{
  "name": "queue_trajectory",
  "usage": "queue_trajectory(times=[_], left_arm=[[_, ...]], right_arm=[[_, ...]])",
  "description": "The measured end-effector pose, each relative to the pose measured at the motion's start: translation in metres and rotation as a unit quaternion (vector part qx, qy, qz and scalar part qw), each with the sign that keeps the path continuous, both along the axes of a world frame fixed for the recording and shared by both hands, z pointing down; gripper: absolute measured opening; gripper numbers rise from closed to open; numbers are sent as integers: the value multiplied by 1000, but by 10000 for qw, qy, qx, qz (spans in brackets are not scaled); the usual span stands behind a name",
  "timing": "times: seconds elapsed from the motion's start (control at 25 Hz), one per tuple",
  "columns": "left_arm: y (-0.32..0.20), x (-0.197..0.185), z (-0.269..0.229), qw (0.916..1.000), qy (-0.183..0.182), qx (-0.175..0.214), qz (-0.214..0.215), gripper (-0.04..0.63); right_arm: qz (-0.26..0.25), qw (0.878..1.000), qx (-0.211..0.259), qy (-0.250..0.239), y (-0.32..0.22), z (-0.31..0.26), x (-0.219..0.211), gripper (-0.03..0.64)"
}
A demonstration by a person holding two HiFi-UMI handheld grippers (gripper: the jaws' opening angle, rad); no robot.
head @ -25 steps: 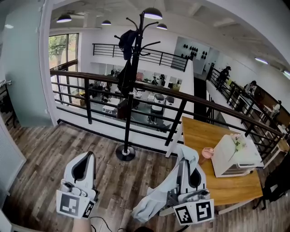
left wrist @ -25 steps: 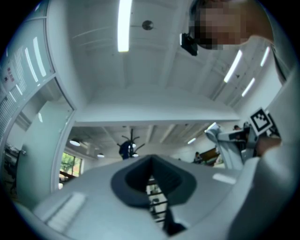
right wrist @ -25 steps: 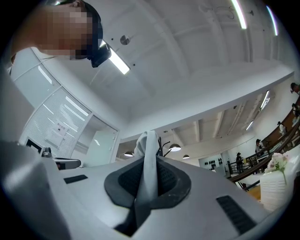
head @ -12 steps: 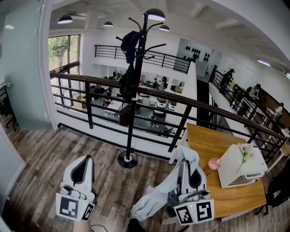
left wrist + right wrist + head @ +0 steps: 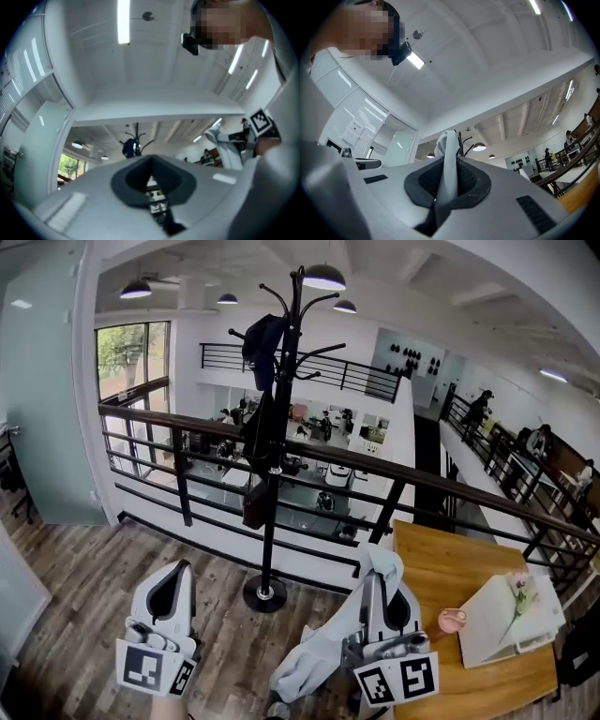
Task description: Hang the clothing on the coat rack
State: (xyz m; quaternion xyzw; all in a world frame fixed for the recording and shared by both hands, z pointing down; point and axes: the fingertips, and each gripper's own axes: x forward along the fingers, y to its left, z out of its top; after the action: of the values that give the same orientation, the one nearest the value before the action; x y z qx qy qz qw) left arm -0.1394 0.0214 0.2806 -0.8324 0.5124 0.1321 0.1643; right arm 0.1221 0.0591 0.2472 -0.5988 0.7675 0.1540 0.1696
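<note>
A dark railing (image 5: 450, 488) ran across the view above a wood plank floor (image 5: 84, 577). At the right stood a wooden table (image 5: 436, 563), bearing a pink cup (image 5: 452, 620) just beside a white box (image 5: 506, 624) with a few flowers (image 5: 518, 579) on top. Pendant lamps (image 5: 323, 279) hung from the white ceiling (image 5: 450, 268). A window (image 5: 122, 348) showed greenery at the left, and people (image 5: 480, 409) stood along the far walkway.

The rack (image 5: 270, 521) is black metal with a dull sheen. The garment (image 5: 323, 648) is pale, soft, creased cloth. The floor (image 5: 84, 596) is grainy wood planks; the table (image 5: 450, 563) is smooth, light wood.
</note>
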Motion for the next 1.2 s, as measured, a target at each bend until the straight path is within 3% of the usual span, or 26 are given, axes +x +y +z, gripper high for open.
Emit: queue_trajectory(times=[0.64, 1.2], left_arm=[[-102, 78, -7, 9999, -144, 15, 49, 5], [-186, 78, 8, 9998, -128, -116, 81, 5]], right_arm=[[-439, 9990, -53, 83, -114, 1, 51, 6], [-196, 9997, -162, 39, -195, 6, 66, 6]])
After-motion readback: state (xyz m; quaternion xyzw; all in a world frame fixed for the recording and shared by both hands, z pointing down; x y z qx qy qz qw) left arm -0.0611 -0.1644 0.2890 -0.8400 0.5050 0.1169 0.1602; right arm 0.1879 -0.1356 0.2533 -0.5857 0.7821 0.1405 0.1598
